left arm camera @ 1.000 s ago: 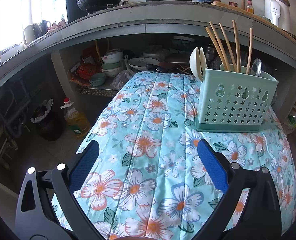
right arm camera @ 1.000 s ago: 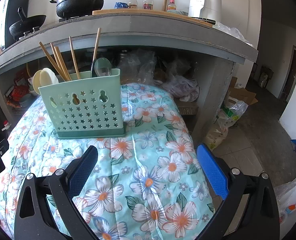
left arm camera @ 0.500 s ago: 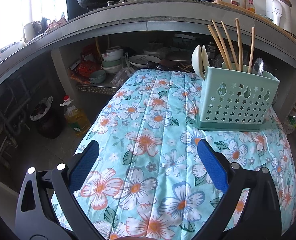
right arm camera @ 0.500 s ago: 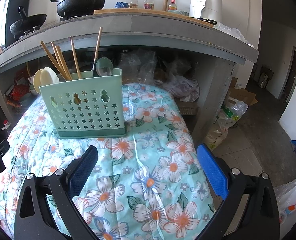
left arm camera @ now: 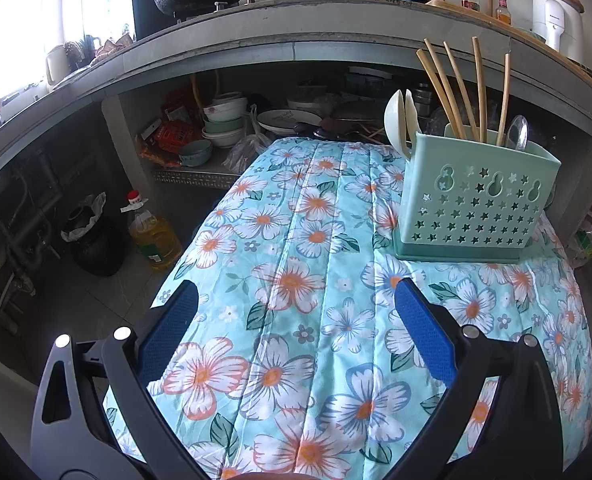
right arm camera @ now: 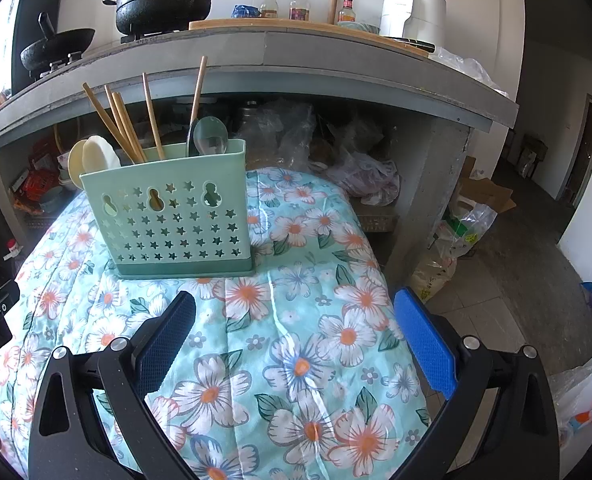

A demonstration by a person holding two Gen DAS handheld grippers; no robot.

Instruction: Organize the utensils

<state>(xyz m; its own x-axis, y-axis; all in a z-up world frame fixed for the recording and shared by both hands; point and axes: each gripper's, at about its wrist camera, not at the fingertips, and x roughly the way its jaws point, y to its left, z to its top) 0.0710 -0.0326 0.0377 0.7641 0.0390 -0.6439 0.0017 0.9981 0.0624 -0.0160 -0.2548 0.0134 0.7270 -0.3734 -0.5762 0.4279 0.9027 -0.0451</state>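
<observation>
A mint-green utensil holder [left arm camera: 471, 200] with star cut-outs stands on the floral cloth table [left arm camera: 296, 280]; it also shows in the right wrist view [right arm camera: 172, 212]. It holds wooden chopsticks [left arm camera: 451, 88], two cream spoons [left arm camera: 399, 120] and a metal spoon [left arm camera: 516, 132]. The same chopsticks [right arm camera: 124, 120], cream spoons [right arm camera: 96, 156] and metal spoon [right arm camera: 210, 138] show in the right wrist view. My left gripper [left arm camera: 296, 332] is open and empty above the cloth, left of the holder. My right gripper [right arm camera: 296, 336] is open and empty, in front of and right of the holder.
A concrete counter [left arm camera: 296, 36] with pots and bottles runs behind the table. Bowls and plates [left arm camera: 224, 124] sit on the shelf under it. An oil bottle [left arm camera: 152, 232] and a dark pot [left arm camera: 92, 240] stand on the floor at left. Plastic bags [right arm camera: 455, 240] lie at right.
Both grippers have drawn slightly back and up from the holder; the view has shifted a little. Both stay open and empty.
</observation>
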